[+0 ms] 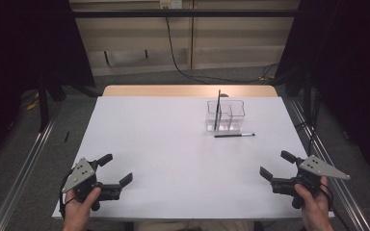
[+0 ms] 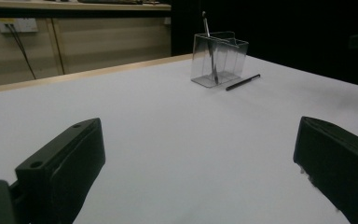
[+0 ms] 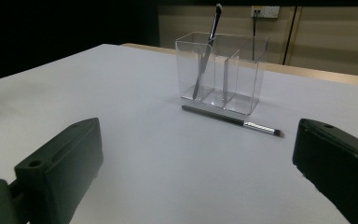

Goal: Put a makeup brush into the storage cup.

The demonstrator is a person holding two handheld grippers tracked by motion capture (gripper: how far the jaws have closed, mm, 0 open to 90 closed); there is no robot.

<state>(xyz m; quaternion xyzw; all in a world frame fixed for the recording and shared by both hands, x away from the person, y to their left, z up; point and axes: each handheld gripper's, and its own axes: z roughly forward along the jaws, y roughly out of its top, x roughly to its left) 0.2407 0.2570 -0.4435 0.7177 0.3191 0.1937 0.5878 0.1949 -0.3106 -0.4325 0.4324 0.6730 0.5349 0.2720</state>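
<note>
Nearest to us, at the front edge of the white table (image 1: 173, 159), we hold both claws low and both are released, with the jaws wide apart and nothing between them. The left claw (image 1: 117, 169) is at the front left corner, the right claw (image 1: 275, 164) at the front right corner.

Farther out lies the thin black make-up brush with a silver ferrule (image 1: 234, 135), flat on the table. Its long axis runs almost parallel to the front edge, left to right, and the bristle end points to the right. From the right claw it is forward and a little to the left; from the left claw it is forward and far across to the right. So we judge that the right claw is the nearer one, and it meets the handle almost crosswise, which should make a simple pinch possible.

Just behind the brush stands the clear plastic organiser with compartments (image 1: 226, 115). The brush lies just beside its front wall; we cannot tell if they touch. A second dark brush (image 1: 217, 108) stands tilted in its left compartment.
</note>
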